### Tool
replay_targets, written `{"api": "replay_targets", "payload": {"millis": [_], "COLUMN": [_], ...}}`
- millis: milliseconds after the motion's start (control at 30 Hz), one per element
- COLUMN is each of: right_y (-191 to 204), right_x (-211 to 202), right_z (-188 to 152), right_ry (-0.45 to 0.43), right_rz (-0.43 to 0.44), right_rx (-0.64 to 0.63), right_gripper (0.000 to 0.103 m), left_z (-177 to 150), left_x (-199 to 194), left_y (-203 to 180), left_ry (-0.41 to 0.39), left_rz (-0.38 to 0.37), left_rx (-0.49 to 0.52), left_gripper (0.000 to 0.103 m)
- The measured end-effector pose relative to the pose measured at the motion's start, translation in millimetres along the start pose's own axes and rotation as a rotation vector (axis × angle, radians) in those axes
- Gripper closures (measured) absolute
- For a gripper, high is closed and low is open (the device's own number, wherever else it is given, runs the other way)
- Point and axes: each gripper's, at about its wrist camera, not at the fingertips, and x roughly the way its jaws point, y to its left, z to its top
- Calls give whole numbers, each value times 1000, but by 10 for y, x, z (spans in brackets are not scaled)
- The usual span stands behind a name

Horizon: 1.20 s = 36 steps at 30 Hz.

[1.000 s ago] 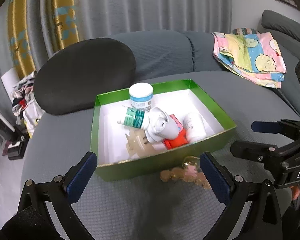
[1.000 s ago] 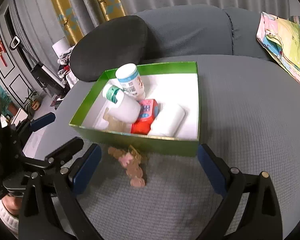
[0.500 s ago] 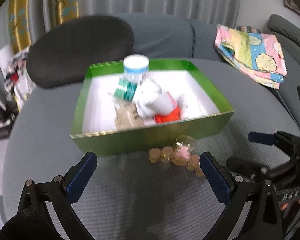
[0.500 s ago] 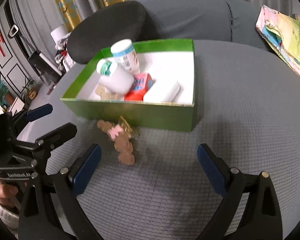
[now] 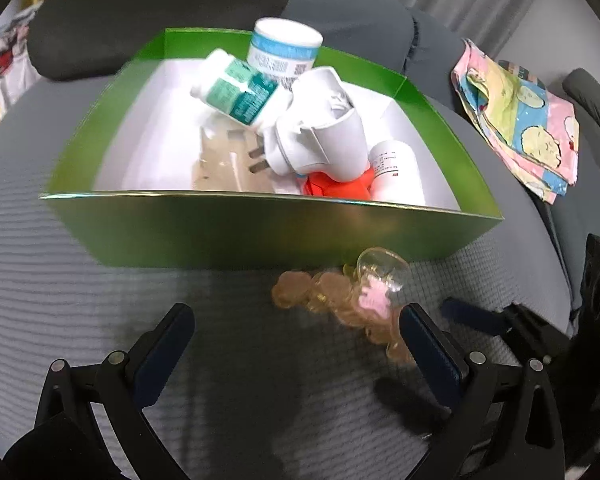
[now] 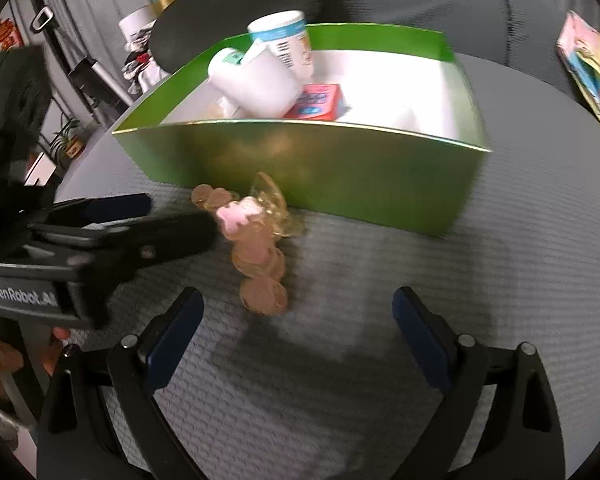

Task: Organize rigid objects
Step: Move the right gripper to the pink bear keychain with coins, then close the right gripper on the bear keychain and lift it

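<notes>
A green box (image 5: 260,228) with a white inside stands on the grey cushion; it also shows in the right wrist view (image 6: 340,164). It holds white bottles (image 5: 236,88), a white plug adapter (image 5: 320,136) and a red item (image 5: 336,188). A gold and pink trinket (image 5: 352,296) lies on the cushion just in front of the box, also in the right wrist view (image 6: 256,240). My left gripper (image 5: 296,344) is open and empty, its right finger beside the trinket. My right gripper (image 6: 296,328) is open and empty, just short of the trinket.
A folded pastel cloth (image 5: 520,116) lies on the sofa to the right. A black cushion (image 5: 148,4) sits behind the box. The left gripper's body (image 6: 80,240) shows at the left of the right wrist view.
Both grippers have moved forward and down towards the box and the trinket, which now look larger and closer. Both stay open and empty.
</notes>
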Motion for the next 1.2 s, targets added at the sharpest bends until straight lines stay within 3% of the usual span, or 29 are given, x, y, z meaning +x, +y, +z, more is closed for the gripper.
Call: {"api": "replay_targets", "payload": {"millis": [100, 267, 333, 467, 567, 833, 1200], "right_y": [59, 153, 174, 261, 286, 415, 514], "right_x": [77, 131, 141, 136, 106, -141, -611], "right_z": [46, 105, 119, 118, 89, 77, 570], "right_ry": [-7, -17, -16, -19, -24, -65, -208], "right_rz": [-6, -29, -23, -7, -14, -15, -30], "right_rx": [-31, -66, -77, -96, -106, -131, -179], "right_gripper": [19, 52, 60, 76, 78, 78, 78], "left_z": [37, 80, 86, 60, 46, -10, 378], "left_x": [91, 157, 165, 181, 150, -145, -674], "left_y": [-3, -18, -32, -101, -118, -158, -342], "left_ry": [11, 8, 6, 3, -4, -68, -235], "left_rz": [-28, -62, -84, -93, -81, -90, -58], "left_rx": [-24, -29, -22, 16, 36, 87, 176], "left_gripper": [1, 1, 1, 14, 21, 21, 21]}}
